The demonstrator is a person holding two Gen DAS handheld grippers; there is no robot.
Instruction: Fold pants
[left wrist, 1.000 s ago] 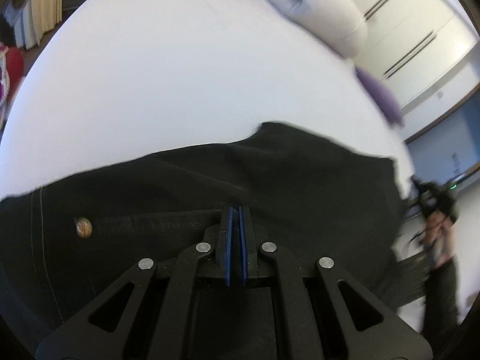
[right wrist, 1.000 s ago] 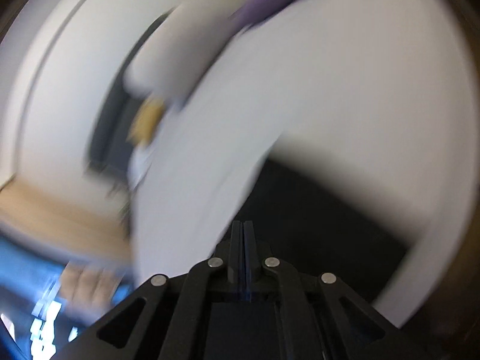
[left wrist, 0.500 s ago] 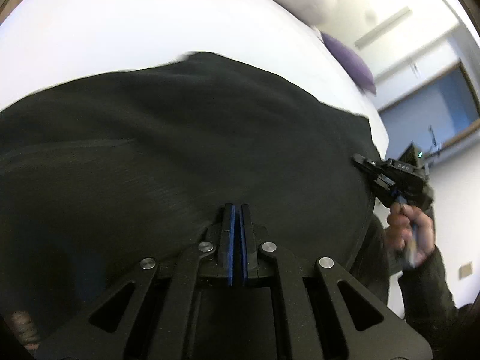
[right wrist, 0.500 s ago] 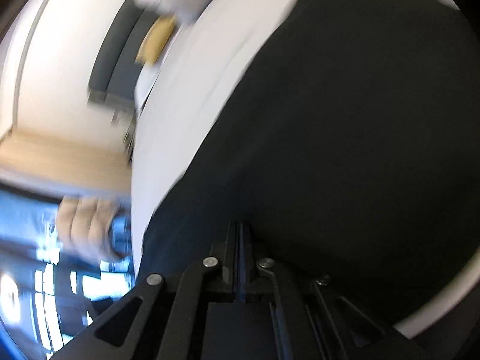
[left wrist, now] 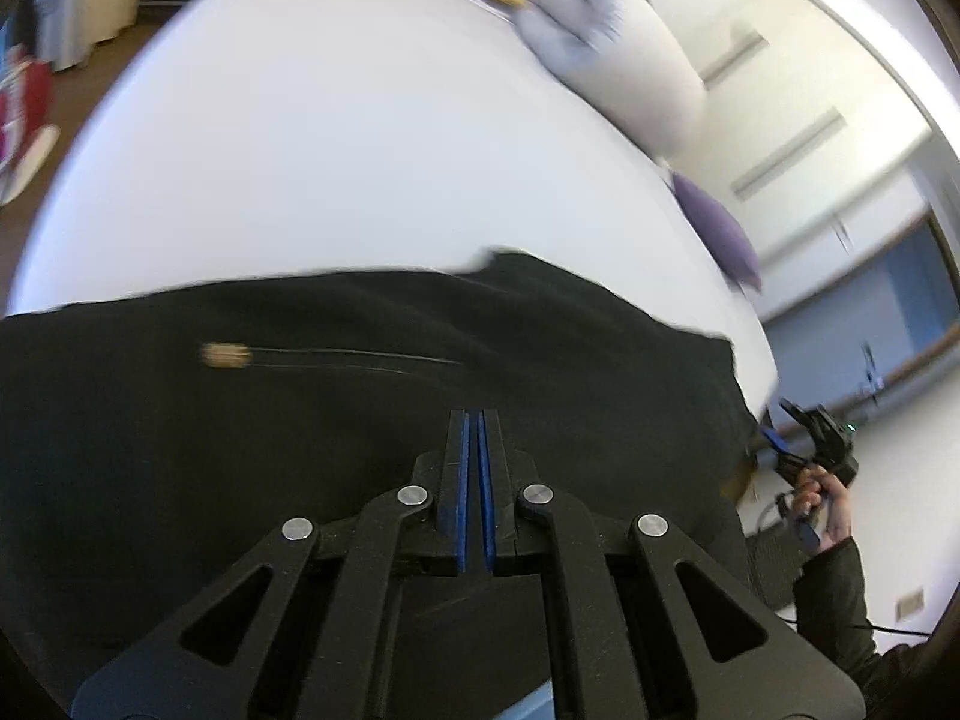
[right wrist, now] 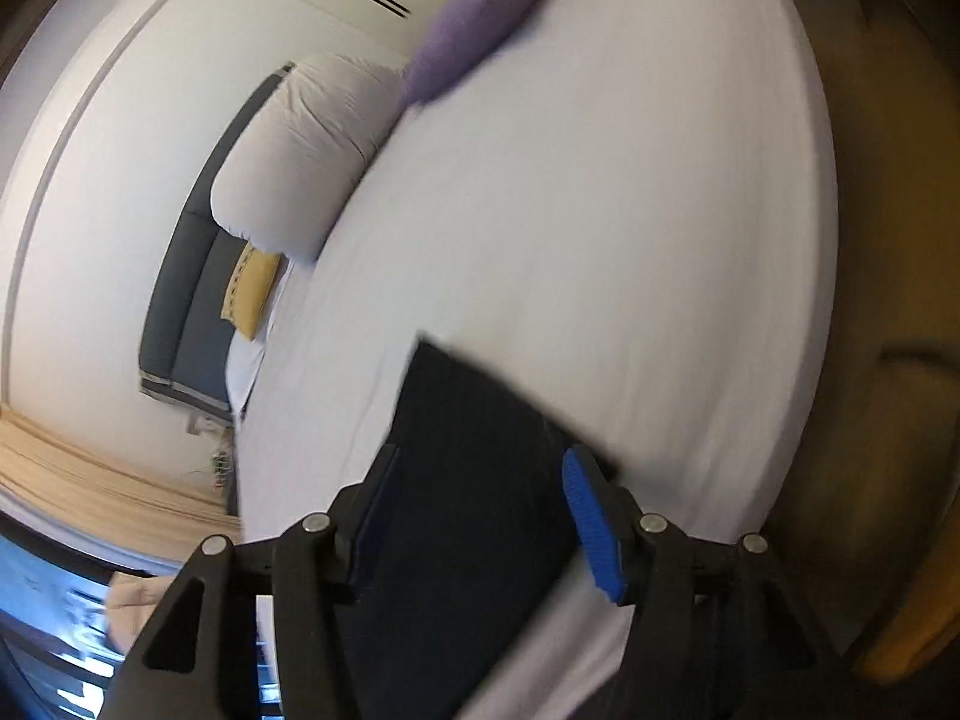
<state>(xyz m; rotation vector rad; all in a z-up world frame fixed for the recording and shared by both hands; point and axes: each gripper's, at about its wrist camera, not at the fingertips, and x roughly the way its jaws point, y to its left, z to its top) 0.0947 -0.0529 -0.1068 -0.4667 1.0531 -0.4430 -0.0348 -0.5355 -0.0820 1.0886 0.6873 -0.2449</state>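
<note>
On the bed (left wrist: 360, 150), motion-blurred pants (left wrist: 360, 420) hide the left tool's (left wrist: 478, 420) pinch.

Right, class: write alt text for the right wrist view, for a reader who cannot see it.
The right tongs stand open over a corner of the black pants lying on a white bed, their blue pads apart. Beyond lie a white pillow, a purple cushion and a yellow cushion; the picture is blurred.

white bed (left wrist: 336, 138), white pillow (right wrist: 300, 150), purple cushion (right wrist: 474, 36), grey headboard (right wrist: 186, 276), white walls
</note>
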